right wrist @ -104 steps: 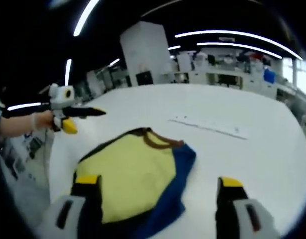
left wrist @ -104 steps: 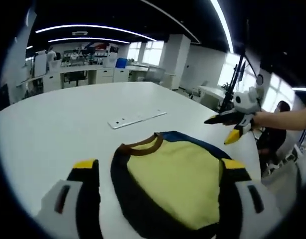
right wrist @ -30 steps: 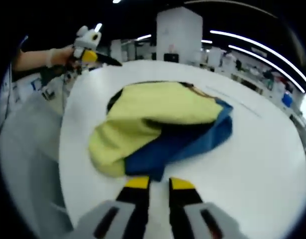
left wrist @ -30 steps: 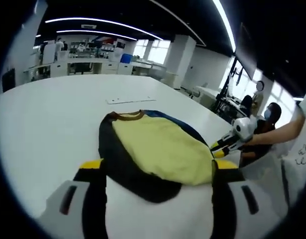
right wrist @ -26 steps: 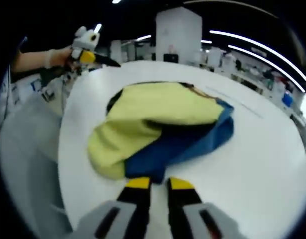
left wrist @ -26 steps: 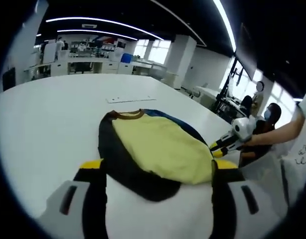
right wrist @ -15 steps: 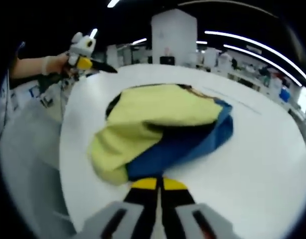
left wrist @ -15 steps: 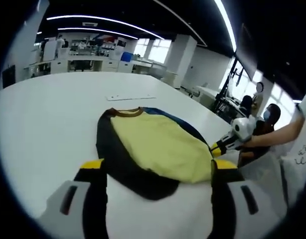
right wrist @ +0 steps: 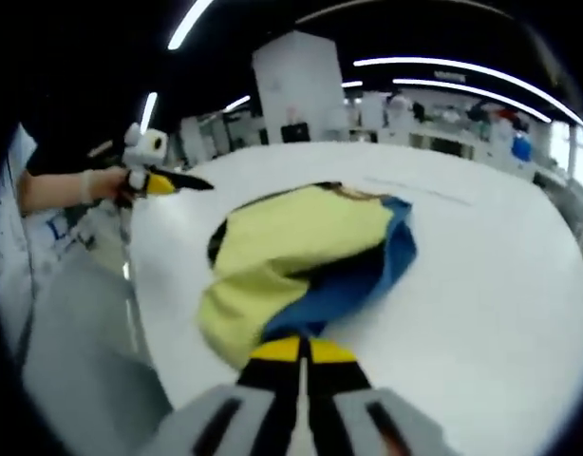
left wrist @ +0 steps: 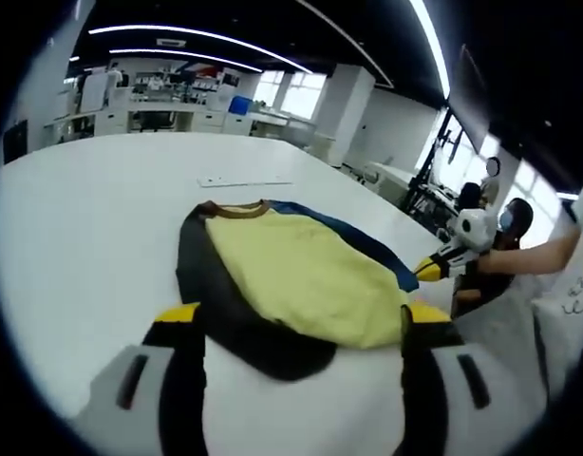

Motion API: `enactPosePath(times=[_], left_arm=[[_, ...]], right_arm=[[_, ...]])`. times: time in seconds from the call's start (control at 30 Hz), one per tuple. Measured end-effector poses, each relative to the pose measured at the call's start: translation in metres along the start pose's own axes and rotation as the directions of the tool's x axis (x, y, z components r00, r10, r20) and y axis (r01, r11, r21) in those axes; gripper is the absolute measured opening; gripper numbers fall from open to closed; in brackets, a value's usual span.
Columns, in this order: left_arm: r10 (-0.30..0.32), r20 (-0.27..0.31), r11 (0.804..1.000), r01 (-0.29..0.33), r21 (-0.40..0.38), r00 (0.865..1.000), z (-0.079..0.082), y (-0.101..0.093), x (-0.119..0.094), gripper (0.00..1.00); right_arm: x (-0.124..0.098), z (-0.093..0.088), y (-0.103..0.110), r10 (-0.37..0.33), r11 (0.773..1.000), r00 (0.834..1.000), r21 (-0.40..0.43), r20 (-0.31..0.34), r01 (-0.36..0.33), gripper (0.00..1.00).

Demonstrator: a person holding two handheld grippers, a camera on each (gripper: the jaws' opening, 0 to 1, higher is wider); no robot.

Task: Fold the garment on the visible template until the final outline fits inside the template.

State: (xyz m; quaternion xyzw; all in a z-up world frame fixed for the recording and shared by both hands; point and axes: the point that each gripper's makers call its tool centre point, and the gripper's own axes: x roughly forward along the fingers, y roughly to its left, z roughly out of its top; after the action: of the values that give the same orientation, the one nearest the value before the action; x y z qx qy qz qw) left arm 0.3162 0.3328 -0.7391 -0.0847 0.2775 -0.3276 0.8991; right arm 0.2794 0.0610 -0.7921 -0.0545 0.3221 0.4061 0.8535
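Observation:
A folded garment, yellow with black sides, a brown collar and a blue back layer, lies on the white table. My left gripper stands open just short of its near black hem, one yellow-tipped finger to each side. In the right gripper view the garment lies ahead, and my right gripper is shut on its blue bottom edge. The right gripper reaches the garment's right edge in the left gripper view. The left gripper, held by a gloved hand, hovers left of the garment.
A thin pale strip lies flat on the table beyond the collar. The table's near edge drops off to the left of the garment. A seated person is off the table's far right. Office desks stand in the background.
The right gripper's jaws have gone from slightly apart to shut on the blue edge and drawn back a little. The left gripper has stayed open in place.

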Motion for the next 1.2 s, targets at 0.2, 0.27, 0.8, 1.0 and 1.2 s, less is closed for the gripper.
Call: enactPosePath(times=[0.2, 0.27, 0.8, 1.0, 1.2], left_arm=[[-0.003, -0.001, 1.000, 0.003, -0.007, 1.000, -0.003, 0.000, 0.001, 0.81], [-0.004, -0.001, 1.000, 0.004, -0.009, 1.000, -0.003, -0.001, 0.002, 0.81], [-0.013, -0.007, 1.000, 0.013, -0.016, 1.000, -0.006, -0.004, 0.009, 0.80], [-0.010, -0.008, 1.000, 0.009, -0.024, 1.000, -0.008, -0.001, 0.009, 0.80], [-0.002, -0.006, 1.000, 0.002, -0.030, 1.000, -0.009, 0.001, 0.007, 0.80]], right_arm=[[-0.023, -0.001, -0.012, -0.031, 0.998, 0.999, 0.056, 0.014, 0.030, 0.00], [-0.029, -0.001, -0.016, -0.045, 0.996, 0.999, 0.077, 0.017, 0.043, 0.00], [-0.084, 0.000, -0.076, -0.173, 0.959, 0.984, 0.235, 0.052, 0.156, 0.00], [-0.103, 0.001, -0.101, -0.227, 0.941, 0.973, 0.267, 0.045, 0.207, 0.00], [-0.122, -0.001, -0.125, -0.273, 0.917, 0.962, 0.306, 0.021, 0.254, 0.00]])
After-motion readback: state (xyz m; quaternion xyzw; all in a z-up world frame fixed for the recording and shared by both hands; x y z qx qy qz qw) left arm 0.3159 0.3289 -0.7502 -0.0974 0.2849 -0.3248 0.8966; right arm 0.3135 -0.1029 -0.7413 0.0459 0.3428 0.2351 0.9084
